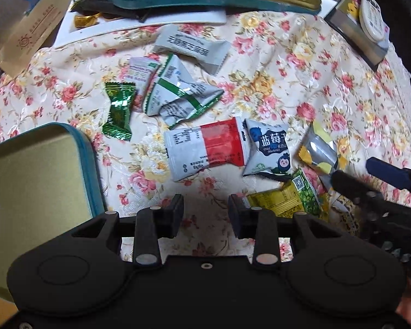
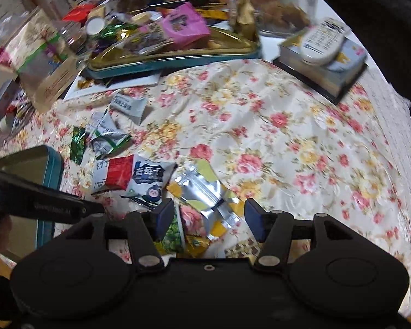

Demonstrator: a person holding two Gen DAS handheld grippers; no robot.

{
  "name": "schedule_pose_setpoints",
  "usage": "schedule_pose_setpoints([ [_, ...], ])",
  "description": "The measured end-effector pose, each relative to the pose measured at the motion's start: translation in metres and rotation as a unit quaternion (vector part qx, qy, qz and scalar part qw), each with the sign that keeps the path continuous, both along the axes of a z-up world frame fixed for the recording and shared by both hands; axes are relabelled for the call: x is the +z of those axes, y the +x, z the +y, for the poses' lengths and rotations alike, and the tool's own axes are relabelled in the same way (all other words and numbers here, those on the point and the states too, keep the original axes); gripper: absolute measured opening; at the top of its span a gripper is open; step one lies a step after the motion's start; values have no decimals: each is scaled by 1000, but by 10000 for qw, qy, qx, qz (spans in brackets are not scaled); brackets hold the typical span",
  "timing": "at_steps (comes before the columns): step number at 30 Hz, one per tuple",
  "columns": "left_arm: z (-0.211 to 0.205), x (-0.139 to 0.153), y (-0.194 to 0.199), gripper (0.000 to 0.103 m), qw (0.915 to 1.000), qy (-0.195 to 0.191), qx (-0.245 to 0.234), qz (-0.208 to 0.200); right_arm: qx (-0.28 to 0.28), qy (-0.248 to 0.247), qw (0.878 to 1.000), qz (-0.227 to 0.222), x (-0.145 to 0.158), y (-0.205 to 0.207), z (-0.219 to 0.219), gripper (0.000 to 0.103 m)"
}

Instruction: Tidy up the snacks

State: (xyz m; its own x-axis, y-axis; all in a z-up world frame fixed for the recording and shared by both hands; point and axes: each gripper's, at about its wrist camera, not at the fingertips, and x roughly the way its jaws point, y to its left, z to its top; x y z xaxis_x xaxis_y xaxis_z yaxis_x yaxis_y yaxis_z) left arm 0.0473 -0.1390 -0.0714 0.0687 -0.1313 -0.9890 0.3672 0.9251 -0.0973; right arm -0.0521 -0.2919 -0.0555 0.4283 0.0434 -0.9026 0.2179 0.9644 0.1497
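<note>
Several snack packets lie on the floral tablecloth (image 1: 287,63): a red-and-white packet (image 1: 205,148), a blueberry packet (image 1: 268,148), a green candy (image 1: 119,109), crumpled green-and-white packets (image 1: 175,93) and a grey-white packet (image 1: 194,48). An empty teal tin (image 1: 87,164) stands at the left. My left gripper (image 1: 206,208) points down over bare cloth just below the red-and-white packet, open and holding nothing. My right gripper (image 2: 209,211) is open above a silver-and-yellow packet (image 2: 205,192); its pads do not touch it. A yellow-green packet (image 1: 287,197) lies partly under that one.
A gold-and-teal tray (image 2: 178,57) piled with snacks sits at the back on a white board. A brown paper bag (image 1: 22,19) stands back left. A box with a white case on it (image 2: 323,54) is back right. A dark chair lies beyond the table's right edge.
</note>
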Motion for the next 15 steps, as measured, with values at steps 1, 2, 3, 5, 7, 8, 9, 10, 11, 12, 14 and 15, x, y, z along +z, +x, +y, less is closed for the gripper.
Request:
schedule_pose_setpoints([
  [1, 2, 1, 1, 44, 10000, -42, 62, 9, 93, -78, 9999, 0, -2, 4, 5, 63],
  [2, 6, 4, 2, 44, 9999, -79, 108, 20, 164, -149, 9998, 7, -5, 8, 8, 63],
  [3, 10, 6, 3, 44, 9998, -113, 141, 35, 219, -219, 9995, 27, -8, 12, 11, 64],
  [5, 18, 11, 5, 44, 9996, -183, 201, 49, 322, -321, 9989, 60, -15, 21, 15, 64],
  [7, 24, 13, 8, 44, 9993, -255, 261, 51, 385, -359, 9985, 168, -26, 28, 15, 64],
  [8, 28, 15, 9, 44, 9992, -286, 287, 51, 356, -357, 9984, 258, -31, 32, 14, 64],
  [9, 30, 16, 11, 44, 9990, -320, 318, 48, 293, -320, 9984, 352, -37, 36, 13, 64],
  [10, 33, 18, 11, 44, 9988, -344, 345, 42, 213, -255, 9985, 440, -42, 38, 10, 68],
  [11, 35, 20, 12, 44, 9986, -372, 369, 31, 157, -236, 9989, 384, -43, 39, 8, 67],
  [12, 38, 23, 12, 44, 9984, -401, 396, 10, 120, -253, 9990, 337, -44, 40, 8, 68],
  [14, 43, 28, 14, 44, 9980, -461, 429, -50, 65, -313, 9987, 392, -46, 44, 8, 70],
  [15, 45, 31, 15, 44, 9977, -487, 457, -95, 21, -316, 9987, 403, -47, 46, 8, 73],
])
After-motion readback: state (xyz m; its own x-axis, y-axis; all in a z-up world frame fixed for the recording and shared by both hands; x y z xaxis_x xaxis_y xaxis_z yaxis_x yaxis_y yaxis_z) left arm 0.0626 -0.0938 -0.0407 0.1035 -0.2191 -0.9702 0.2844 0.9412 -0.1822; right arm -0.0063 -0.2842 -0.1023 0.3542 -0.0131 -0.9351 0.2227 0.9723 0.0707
